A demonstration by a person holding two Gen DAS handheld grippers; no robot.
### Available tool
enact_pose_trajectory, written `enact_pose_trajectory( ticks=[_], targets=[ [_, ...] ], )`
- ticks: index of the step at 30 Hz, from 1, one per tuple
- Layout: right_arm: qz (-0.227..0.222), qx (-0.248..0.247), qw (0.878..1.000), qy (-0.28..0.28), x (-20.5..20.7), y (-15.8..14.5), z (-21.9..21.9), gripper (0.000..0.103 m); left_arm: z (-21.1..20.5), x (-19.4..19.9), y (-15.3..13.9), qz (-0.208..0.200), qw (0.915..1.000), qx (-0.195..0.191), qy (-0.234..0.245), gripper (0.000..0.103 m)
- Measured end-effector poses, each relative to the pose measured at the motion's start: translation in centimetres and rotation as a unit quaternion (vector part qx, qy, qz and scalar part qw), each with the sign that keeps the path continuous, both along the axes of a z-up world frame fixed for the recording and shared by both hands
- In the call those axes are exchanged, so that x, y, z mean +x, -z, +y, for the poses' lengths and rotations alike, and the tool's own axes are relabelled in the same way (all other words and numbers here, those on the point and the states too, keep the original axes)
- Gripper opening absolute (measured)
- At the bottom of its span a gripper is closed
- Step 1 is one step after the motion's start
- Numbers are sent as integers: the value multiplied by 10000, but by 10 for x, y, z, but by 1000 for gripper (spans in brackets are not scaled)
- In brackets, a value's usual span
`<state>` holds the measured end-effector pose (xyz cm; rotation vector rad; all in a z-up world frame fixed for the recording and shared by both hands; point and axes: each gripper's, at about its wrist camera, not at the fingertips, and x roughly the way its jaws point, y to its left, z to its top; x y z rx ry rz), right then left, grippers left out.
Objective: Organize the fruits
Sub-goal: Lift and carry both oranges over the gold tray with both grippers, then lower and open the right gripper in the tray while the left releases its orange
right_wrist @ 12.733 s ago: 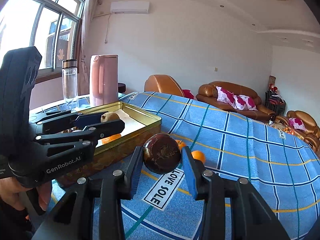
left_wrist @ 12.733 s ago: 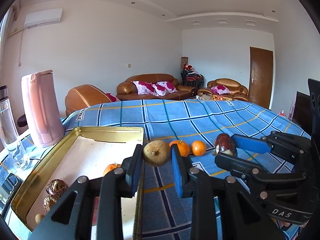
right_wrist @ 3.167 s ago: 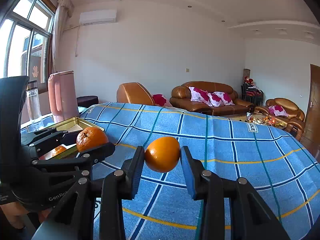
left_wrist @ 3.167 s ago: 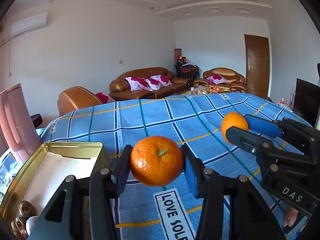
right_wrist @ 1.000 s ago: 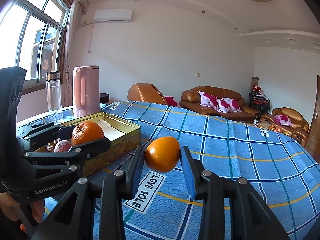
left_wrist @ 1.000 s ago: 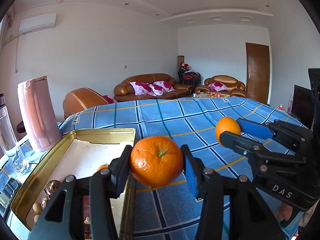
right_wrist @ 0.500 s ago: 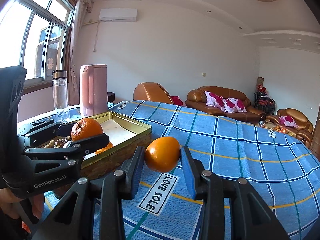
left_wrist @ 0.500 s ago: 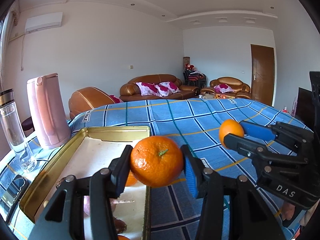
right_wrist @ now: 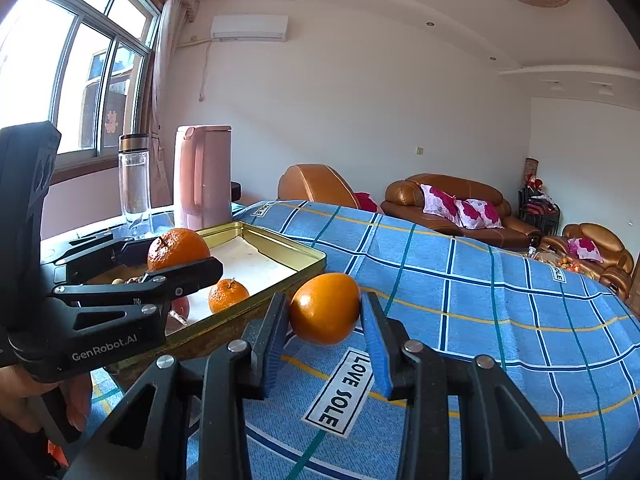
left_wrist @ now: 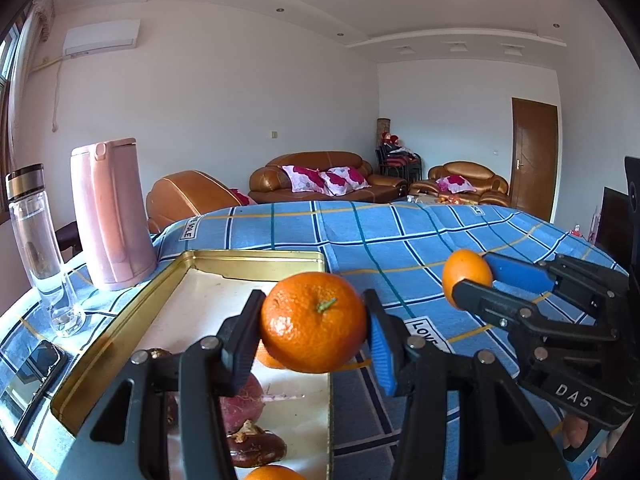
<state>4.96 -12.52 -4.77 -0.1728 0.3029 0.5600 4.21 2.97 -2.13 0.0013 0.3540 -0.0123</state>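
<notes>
Fruit (left_wrist: 244,400) in tin (left_wrist: 256,260) half-hidden behind tongs (left_wrist: 314,332)

Tin (left_wrist: 248,258) fruits: we see them partly hidden behind the left tool (left_wrist: 314,322).
Bottom orange (left_wrist: 272,473): cut off by frame edge.

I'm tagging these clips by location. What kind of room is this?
Most likely a home living room. Brown leather sofas with floral cushions line the far wall, an air conditioner hangs high beside a curtained window, and a blue checked cloth covers the table.
</notes>
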Motion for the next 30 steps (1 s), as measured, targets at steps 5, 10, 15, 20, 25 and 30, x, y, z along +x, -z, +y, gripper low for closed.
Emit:
enact_pose_trajectory(
  ticks=[5,10,15,20,25,30],
  targets=[
    [-15,-55,10000,-81,-2,1,9,39,8,-4,0,-9,10000,-34,-49,50],
    [-36,-143,9997,-180,-4,2,20,39,17,-7,0,-18,9999,-81,-99,50],
    [-52,-199,9994,-276,-6,3,30,39,28,-8,1,-13,9998,-131,-176,50],
    [-60,-237,9990,-362,-7,3,38,39,37,-11,1,-16,9995,-179,-268,50],
    [-76,-324,9983,-473,-8,4,49,39,51,-13,1,2,9990,-214,-395,50],
    [-90,-359,9976,-583,-9,4,59,39,67,-18,0,7,9981,-252,-568,50]
  ],
)
